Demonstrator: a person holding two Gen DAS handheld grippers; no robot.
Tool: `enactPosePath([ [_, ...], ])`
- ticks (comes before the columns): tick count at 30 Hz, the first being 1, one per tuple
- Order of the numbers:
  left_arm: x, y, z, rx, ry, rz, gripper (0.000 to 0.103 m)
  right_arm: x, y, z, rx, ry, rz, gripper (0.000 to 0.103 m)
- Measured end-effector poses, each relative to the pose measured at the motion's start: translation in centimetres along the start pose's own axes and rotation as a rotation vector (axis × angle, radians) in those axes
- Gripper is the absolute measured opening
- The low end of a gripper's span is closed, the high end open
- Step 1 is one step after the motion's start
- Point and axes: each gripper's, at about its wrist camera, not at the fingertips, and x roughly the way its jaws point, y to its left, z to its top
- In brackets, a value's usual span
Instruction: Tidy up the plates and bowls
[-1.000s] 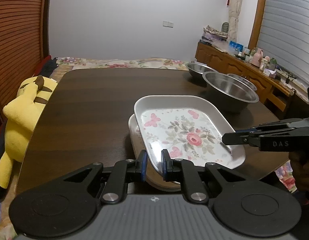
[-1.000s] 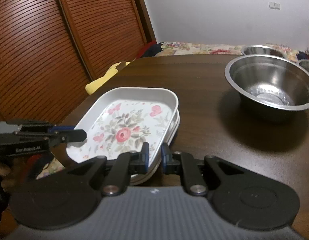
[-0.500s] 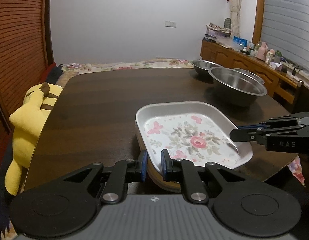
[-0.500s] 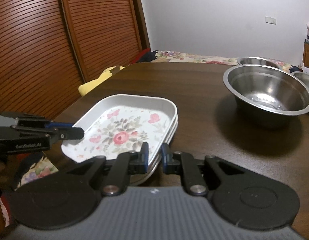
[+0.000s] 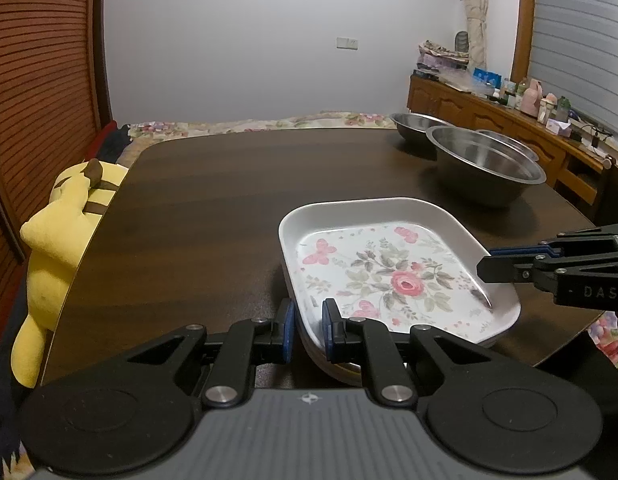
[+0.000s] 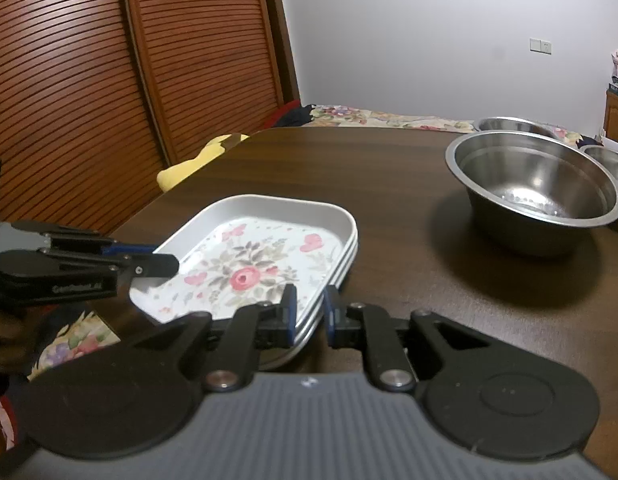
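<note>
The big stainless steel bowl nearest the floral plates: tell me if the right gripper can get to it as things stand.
Probably not yet. The right gripper is shut on the white floral plate. Once it lets go, bare dark wooden table lies between it and the big stainless steel bowl.

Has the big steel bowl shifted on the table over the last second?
No. The big steel bowl still sits right in front of the smaller bowl, overlapping it as before.

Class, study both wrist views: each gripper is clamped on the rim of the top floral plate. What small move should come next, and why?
Probably lower it straight down, level. The left gripper and right gripper pinch opposite rims of the floral plate, which sits over the plates below, already lined up with them, while the steel bowl stands well clear. I cannot tell whether it already rests on them.
</note>
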Motion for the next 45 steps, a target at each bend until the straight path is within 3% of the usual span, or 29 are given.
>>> enactPosePath([
  [13,-0.4,0.2,0.3,-0.019,-0.017,-0.008,0.016,-0.2,-0.8,0.3,0.044,-0.007,0.012,0.016],
  [26,-1.2,-1.1,4.7,0.025,-0.107,-0.01,0.018,-4.8,-4.5,2.6,0.081,-0.136,-0.055,0.016],
  [28,-1.2,-1.7,5.8,0.041,-0.127,-0.02,0.023,-5.5,-5.5,3.0,0.079,-0.156,-0.081,0.019],
  [29,-1.2,-2.1,6.4,0.047,-0.137,-0.028,0.024,-5.8,-6.2,3.1,0.081,-0.162,-0.093,0.026],
  [35,-0.1,-4.6,9.4,0.077,-0.177,-0.091,0.031,-7.2,-9.4,3.3,0.088,-0.203,-0.188,0.026],
  [40,1.6,-6.9,11.3,0.097,-0.185,-0.138,0.042,-7.4,-11.5,3.4,0.094,-0.22,-0.248,0.037],
  [45,4.0,-8.9,12.4,0.114,-0.165,-0.162,0.042,-6.9,-13.5,3.2,0.099,-0.228,-0.31,0.045],
])
